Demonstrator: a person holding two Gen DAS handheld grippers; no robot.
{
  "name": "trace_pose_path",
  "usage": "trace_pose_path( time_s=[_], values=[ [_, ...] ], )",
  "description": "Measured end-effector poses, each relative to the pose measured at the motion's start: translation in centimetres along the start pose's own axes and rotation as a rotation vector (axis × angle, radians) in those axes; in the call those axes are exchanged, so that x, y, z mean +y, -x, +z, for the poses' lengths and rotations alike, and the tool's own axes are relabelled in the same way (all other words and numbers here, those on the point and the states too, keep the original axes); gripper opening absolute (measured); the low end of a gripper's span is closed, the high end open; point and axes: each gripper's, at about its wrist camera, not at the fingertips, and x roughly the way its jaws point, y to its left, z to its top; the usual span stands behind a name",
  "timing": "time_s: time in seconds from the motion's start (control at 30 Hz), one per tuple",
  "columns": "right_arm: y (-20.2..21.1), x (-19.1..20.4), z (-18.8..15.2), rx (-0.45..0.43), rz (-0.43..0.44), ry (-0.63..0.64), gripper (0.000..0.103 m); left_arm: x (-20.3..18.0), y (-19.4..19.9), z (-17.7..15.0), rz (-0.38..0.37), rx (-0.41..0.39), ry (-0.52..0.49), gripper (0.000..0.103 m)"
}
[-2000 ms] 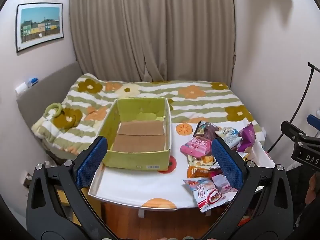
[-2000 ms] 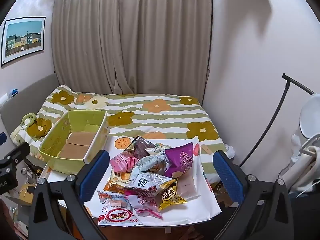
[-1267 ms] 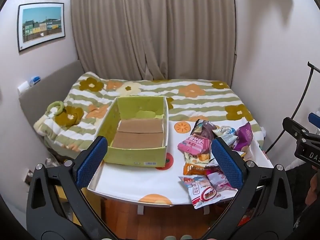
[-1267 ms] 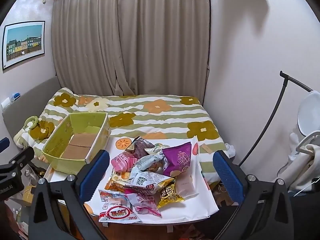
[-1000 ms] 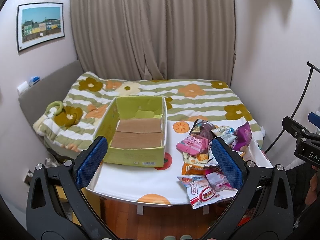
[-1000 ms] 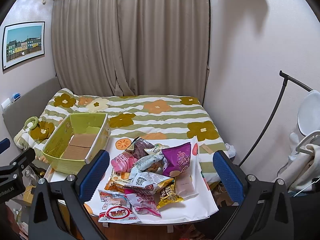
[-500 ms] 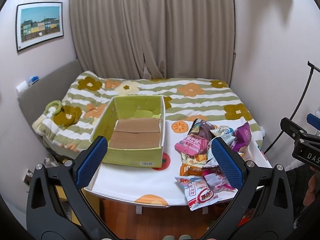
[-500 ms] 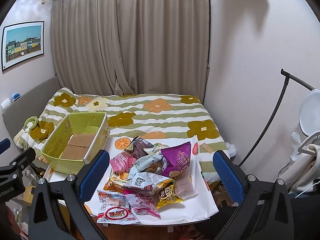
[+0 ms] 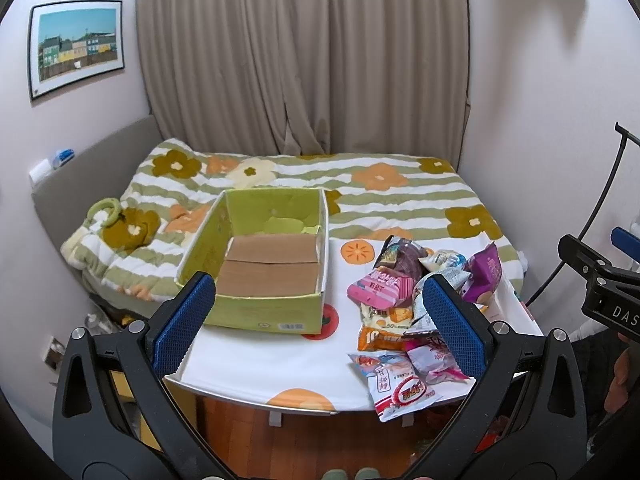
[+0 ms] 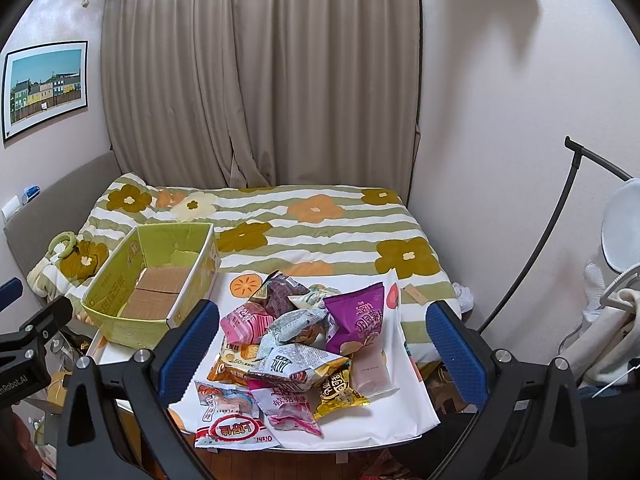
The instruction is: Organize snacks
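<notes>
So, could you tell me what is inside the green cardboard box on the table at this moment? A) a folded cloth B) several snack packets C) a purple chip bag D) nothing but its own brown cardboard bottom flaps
D: the green cardboard box shows only its bare brown flaps, while the snack packets all lie piled on the table beside it.

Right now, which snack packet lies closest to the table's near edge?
The white packet with the red oval logo; it overhangs the near edge, in front of the pink and yellow packets.
</notes>
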Motion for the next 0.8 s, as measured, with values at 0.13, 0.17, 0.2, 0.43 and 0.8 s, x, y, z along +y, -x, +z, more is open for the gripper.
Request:
trace_pose_path(
  time_s=[0.13,0.17,0.2,0.43,0.8],
  values=[
    [-0.01,-0.01,0.00,-0.002,0.000,0.001,0.103,-0.13,-0.07,0.03,0.001,-0.001,-0.001,0.103],
    [-0.06,0.02,-0.03,-0.001,-0.001,0.001,0.103,-0.13,-0.07,0.04,0.001,-0.001,-0.002,0.103],
    [-0.05,0.01,-0.01,-0.001,-0.001,0.000,0.103,-0.13,-0.08,0.04,0.001,-0.001,-0.002,0.103],
    [-0.13,0.17,0.00,0.001,0.002,0.001,0.103,-0.16,-0.10,0.05,0.002,-0.001,-0.002,0.103],
    [-0.15,0.21,0.08,0.002,0.003,0.001,0.103,-0.15,-0.10,0.06,0.002,0.001,-0.001,0.103]
  ],
)
